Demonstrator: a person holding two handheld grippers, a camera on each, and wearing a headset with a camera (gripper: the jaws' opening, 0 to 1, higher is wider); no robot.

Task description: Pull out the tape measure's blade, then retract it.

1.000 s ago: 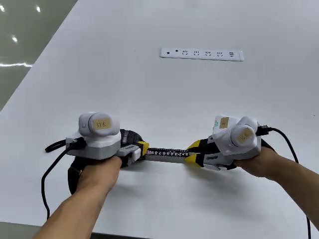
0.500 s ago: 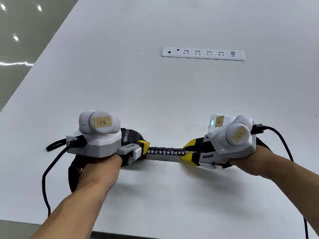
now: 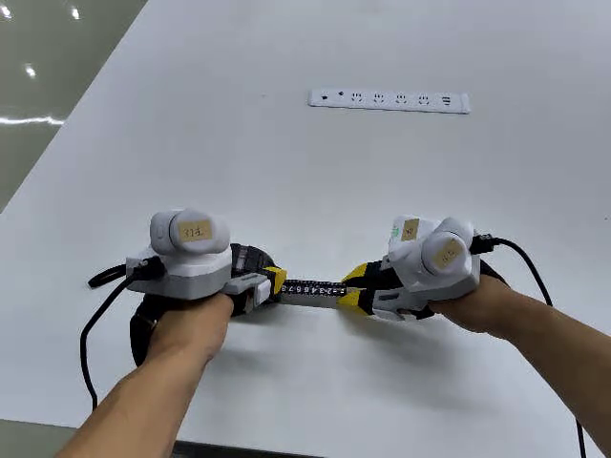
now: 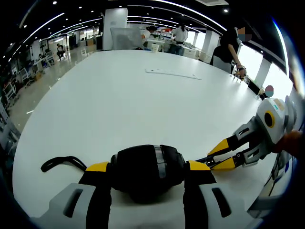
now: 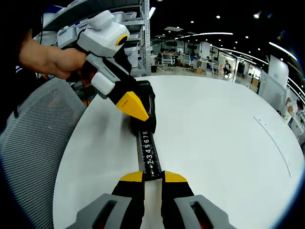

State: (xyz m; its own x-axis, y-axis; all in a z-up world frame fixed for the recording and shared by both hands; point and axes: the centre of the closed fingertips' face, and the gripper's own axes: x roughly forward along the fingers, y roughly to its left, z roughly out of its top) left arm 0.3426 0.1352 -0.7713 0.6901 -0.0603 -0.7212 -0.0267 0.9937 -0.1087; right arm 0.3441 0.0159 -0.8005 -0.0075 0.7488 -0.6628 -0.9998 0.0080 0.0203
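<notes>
tape measure (image 4: 147,168) sits clamped in left gripper (image 3: 265,284); right gripper (image 5: 152,177) pinches its blade (image 5: 148,153).

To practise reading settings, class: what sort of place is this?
Probably an open-plan office or lab: a large white table with a power strip on it, and office chairs under ceiling lights behind.

Black tape measure (image 4: 147,169), grey band round its middle. Its blade (image 5: 148,155) is black with white numerals. Left gripper (image 3: 263,284) and right gripper (image 3: 355,288): white and grey bodies, black jaws tipped yellow. Table (image 3: 286,172) plain white, power strip (image 3: 389,100) white too.
</notes>
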